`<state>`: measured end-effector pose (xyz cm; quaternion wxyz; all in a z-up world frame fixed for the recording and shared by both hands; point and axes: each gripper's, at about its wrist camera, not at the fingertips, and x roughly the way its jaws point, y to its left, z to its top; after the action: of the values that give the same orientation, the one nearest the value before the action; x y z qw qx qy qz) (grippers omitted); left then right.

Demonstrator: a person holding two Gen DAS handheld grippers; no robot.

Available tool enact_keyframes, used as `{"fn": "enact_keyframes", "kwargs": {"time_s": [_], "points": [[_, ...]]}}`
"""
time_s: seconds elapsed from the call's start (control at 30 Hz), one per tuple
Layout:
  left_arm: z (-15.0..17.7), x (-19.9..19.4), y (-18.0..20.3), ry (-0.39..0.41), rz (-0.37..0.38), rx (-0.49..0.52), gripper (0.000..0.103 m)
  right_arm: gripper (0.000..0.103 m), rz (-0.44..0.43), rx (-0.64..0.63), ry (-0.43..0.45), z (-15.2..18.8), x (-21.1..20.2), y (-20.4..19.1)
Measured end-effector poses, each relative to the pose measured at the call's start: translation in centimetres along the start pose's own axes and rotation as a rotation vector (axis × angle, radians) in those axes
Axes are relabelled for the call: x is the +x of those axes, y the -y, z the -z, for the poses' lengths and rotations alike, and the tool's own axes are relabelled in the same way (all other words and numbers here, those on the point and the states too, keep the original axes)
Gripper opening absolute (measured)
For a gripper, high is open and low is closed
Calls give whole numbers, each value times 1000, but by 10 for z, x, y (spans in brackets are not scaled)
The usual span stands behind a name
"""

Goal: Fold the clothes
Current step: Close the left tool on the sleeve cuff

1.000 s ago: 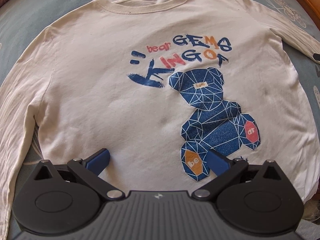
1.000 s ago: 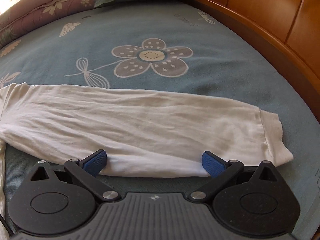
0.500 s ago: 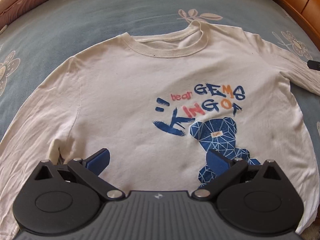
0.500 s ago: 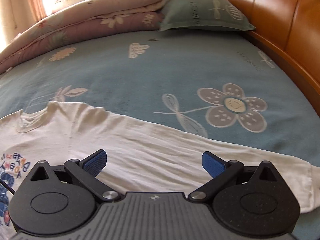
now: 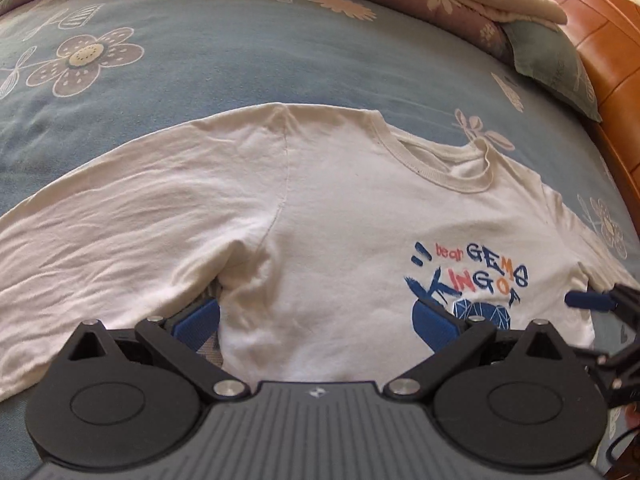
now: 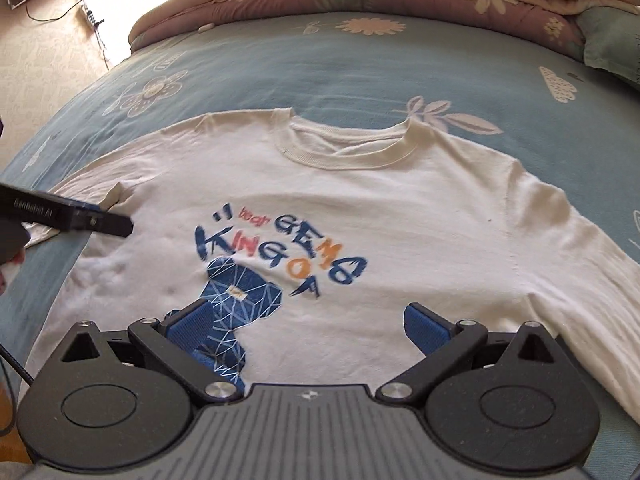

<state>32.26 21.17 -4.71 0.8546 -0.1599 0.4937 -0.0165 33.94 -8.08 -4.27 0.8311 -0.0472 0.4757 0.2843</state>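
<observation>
Blue floral bed [image 5: 280, 60], white shirt [image 5: 340, 240] flat, both hand-held grippers [image 5: 316, 322] [image 6: 306, 322] spread, empty

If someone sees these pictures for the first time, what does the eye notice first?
The white long-sleeved shirt lies spread flat, front up, on the blue flowered bedsheet. On its chest, a blue geometric bear print sits under blue and orange lettering. Both grippers, left gripper and right gripper, are open above the shirt's lower part.
</observation>
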Motion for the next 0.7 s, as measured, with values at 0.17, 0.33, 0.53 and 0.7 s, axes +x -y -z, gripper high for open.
{"fn": "enact_keyframes", "kwargs": {"time_s": [0.17, 0.33, 0.53, 0.7], "points": [[10, 0, -11, 2, 43, -50, 102, 103, 21, 4, -84, 14, 20, -12], [20, -40, -40, 72, 67, -189, 102, 103, 74, -75, -130, 10, 24, -32], [46, -75, -109, 120, -40, -419, 102, 103, -17, -60, -101, -13, 25, -64], [72, -93, -157, 178, -106, -561, 102, 103, -101, -117, -99, -31, 39, -99]]}}
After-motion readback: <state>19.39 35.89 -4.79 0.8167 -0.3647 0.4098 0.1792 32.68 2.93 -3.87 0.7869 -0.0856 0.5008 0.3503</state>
